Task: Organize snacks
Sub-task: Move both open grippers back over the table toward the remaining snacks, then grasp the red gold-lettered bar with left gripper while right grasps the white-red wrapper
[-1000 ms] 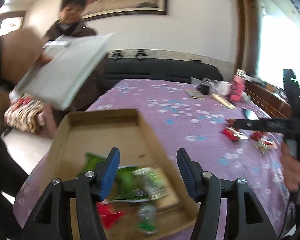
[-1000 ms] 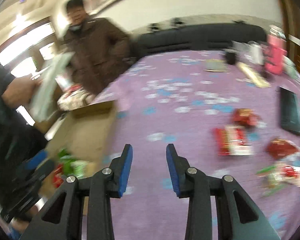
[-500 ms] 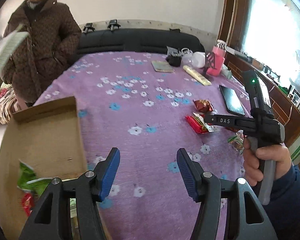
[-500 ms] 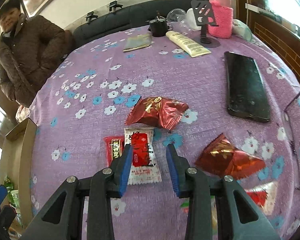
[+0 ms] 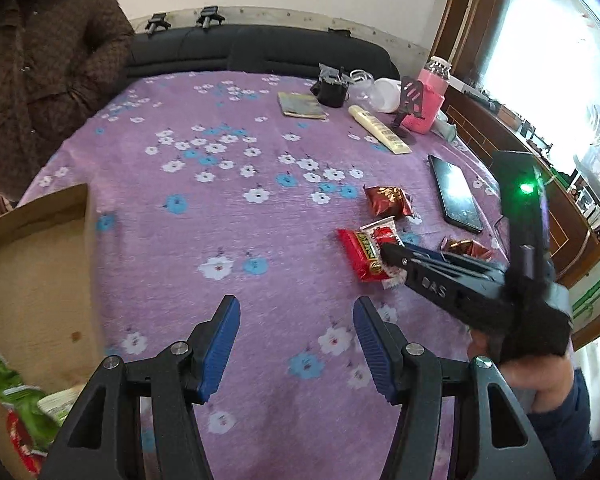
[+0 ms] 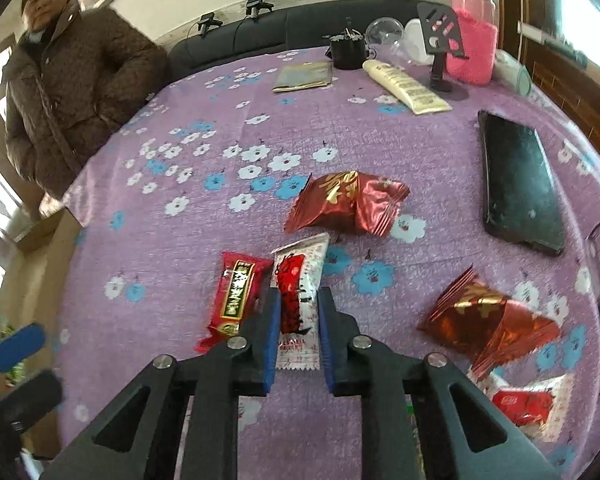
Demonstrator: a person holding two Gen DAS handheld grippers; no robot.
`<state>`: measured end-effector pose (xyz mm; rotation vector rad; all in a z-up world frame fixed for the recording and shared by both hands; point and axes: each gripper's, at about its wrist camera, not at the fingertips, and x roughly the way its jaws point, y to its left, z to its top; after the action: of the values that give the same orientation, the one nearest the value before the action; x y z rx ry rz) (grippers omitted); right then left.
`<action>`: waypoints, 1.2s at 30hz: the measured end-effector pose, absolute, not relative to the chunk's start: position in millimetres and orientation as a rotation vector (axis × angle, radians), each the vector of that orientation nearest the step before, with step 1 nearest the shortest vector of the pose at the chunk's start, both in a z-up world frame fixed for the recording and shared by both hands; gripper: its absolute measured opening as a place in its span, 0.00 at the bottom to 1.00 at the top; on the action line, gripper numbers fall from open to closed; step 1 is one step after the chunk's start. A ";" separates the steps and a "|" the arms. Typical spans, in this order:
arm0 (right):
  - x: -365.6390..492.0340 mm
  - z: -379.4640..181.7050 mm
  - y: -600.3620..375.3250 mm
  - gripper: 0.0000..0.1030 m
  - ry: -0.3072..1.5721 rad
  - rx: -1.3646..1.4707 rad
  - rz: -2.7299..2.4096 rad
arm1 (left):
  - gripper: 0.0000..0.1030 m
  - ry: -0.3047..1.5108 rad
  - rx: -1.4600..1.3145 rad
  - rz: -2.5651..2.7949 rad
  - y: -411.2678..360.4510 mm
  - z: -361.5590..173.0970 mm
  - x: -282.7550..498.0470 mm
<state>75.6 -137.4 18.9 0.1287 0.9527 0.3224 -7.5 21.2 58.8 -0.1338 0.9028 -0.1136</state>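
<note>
Several snack packets lie on the purple flowered tablecloth (image 6: 204,152). My right gripper (image 6: 299,294) is tilted down over a white-and-red packet (image 6: 300,264), its jaws closing with both blue pads pressed on the packet's sides. A red bar packet (image 6: 236,296) lies just left of it. In the left wrist view the same gripper (image 5: 384,250) has its tips on that packet (image 5: 382,228). My left gripper (image 5: 296,304) hangs open over bare cloth, holding nothing. At its left the cardboard box (image 5: 32,280) holds green and red packets (image 5: 12,396).
Red foil packets (image 6: 348,204) (image 6: 488,316) and another white-and-red packet (image 6: 528,404) lie nearby. A black phone (image 6: 520,188) is to the right. A cream tube (image 6: 404,86), a pink bottle (image 6: 472,48) and a black cup (image 6: 348,54) stand at the back. A person in a brown coat (image 6: 76,92) stands at the table's left.
My left gripper swung right, away from the box to open cloth. My right gripper came down over the white-and-red packet and its jaws narrowed onto it.
</note>
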 end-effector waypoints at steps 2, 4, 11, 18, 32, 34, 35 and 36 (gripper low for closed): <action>75.3 21.3 -142.8 0.12 0.948 0.151 0.306 | 0.60 0.927 -0.136 -0.121 14.7 54.3 5.2; 75.4 23.1 -150.2 0.11 0.947 0.183 0.292 | 0.60 0.954 -0.154 -0.130 7.0 48.4 19.3; 77.2 17.9 -168.9 0.08 0.986 0.259 0.237 | 0.60 1.004 -0.139 -0.135 -20.4 31.4 58.5; 77.1 16.1 -173.2 0.07 0.999 0.284 0.247 | 0.40 1.004 -0.035 -0.070 -32.8 11.7 78.2; 76.9 21.3 -150.5 0.33 0.908 0.171 0.232 | 0.25 0.914 -0.057 -0.018 5.1 11.5 52.7; 81.8 14.2 -143.3 0.33 0.922 0.132 0.214 | 0.25 0.900 -0.059 -0.023 5.5 13.4 52.6; 81.2 14.5 -139.3 0.32 0.903 0.094 0.200 | 0.25 0.896 -0.060 -0.024 5.4 13.9 52.3; 80.2 14.5 -134.7 0.30 0.894 0.048 0.182 | 0.25 0.894 -0.061 -0.027 5.6 14.1 51.7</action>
<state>80.2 -134.7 14.5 0.0483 0.8943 0.1815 51.7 5.6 14.1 -0.0606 0.8941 -0.0267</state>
